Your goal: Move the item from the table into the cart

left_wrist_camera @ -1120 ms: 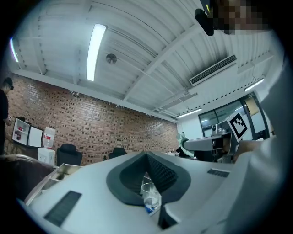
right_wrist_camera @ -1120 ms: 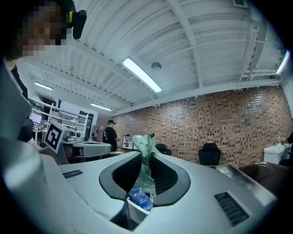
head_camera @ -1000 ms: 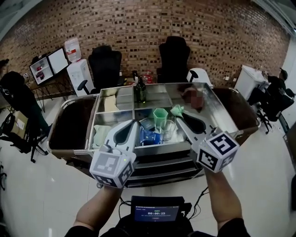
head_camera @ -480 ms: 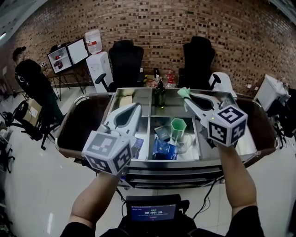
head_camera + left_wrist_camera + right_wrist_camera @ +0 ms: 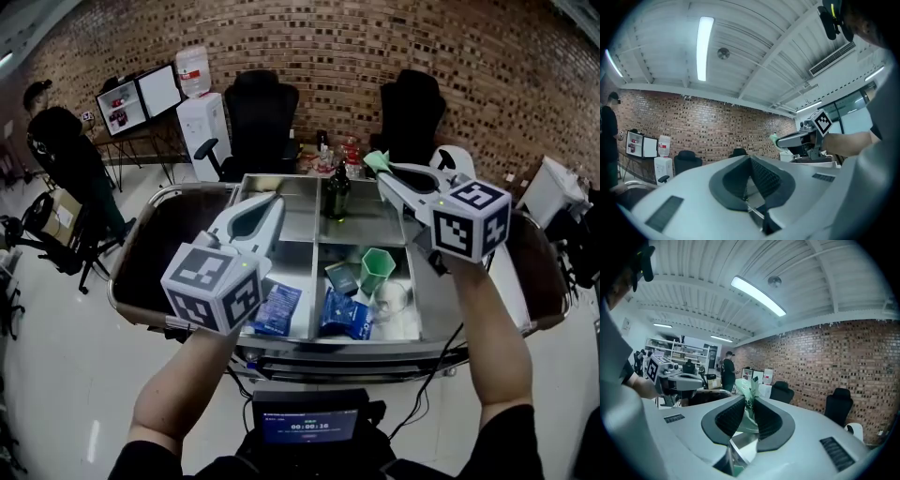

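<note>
- Head view: over the steel cart (image 5: 309,342), the right gripper (image 5: 382,169) carries a pale green packet (image 5: 375,159), its jaws pinched on it. The packet hangs above the far right compartment, just right of a dark bottle (image 5: 337,192) standing at the middle divider.
- Head view: the left gripper (image 5: 270,200) is held level over the far left compartment, well apart from the packet. The near compartments hold a green cup (image 5: 377,270), a clear glass (image 5: 389,298) and blue packets (image 5: 345,314).
- Left gripper view: the two dark pads meet at their tips with nothing between them, so this gripper is closed and empty. The other gripper shows at the right with the green packet at its tip.
- Right gripper view: the ribbed pads press on the packet from both sides. Crumpled green film stands up past the pads and more of it bunches behind them.
- Judgement: the packet looks light, soft and easily creased, and its film is probably smooth enough to slide. A hold on a flat sealed edge, with plenty of film between the pads, seems safest. What is inside cannot be told.
- Judgement: the packet is already over the cart but not yet set down.
</note>
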A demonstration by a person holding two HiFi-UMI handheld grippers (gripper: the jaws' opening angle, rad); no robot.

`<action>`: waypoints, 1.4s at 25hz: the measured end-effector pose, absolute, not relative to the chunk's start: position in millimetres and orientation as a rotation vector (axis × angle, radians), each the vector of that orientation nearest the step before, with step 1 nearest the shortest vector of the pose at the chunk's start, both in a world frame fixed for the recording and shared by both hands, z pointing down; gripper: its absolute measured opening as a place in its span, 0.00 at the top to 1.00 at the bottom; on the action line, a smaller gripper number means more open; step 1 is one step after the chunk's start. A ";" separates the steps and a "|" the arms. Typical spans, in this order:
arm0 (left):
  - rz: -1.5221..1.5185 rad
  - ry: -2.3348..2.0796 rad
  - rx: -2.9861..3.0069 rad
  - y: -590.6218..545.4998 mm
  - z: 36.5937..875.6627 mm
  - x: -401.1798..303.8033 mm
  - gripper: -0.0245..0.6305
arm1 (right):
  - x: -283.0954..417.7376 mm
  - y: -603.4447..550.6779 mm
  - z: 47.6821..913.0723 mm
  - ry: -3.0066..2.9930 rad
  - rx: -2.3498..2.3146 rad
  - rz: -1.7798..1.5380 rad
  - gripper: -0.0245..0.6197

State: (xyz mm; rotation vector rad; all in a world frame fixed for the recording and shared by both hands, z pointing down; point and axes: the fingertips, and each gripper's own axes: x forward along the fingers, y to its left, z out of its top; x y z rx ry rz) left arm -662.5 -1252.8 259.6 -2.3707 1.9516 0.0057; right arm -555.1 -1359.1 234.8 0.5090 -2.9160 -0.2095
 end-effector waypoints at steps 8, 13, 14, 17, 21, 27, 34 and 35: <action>-0.015 2.046 -2.373 -1301.8 242.1 -683.5 0.96 | -626.4 -1400.5 222.0 -2.778 0.267 -0.253 0.89; -0.080 2.110 -2.343 -1321.2 258.2 -712.8 0.96 | -692.5 -1417.2 235.2 -2.712 0.170 -0.194 0.89; -0.103 2.123 -2.336 -1324.6 263.7 -720.6 0.96 | -702.0 -1419.7 240.7 -2.700 0.161 -0.185 0.89; -0.145 2.167 -2.331 -1331.4 270.3 -745.4 0.96 | -726.3 -1421.2 251.0 -2.663 0.127 -0.153 0.89; -0.229 2.238 -2.348 -1343.3 284.6 -777.3 0.96 | -754.4 -1424.9 280.1 -2.560 0.074 -0.117 0.89; -0.339 2.320 -2.394 -1348.8 327.6 -807.4 0.96 | -792.0 -1429.9 346.7 -2.371 0.000 -0.128 0.89; -0.382 2.373 -2.409 -1350.6 340.4 -835.0 0.96 | -813.6 -1430.4 404.7 -2.131 -0.083 -0.133 0.89; -0.398 2.370 -2.409 -1352.3 341.6 -838.6 0.96 | -817.4 -1432.5 411.9 -2.107 -0.088 -0.126 0.89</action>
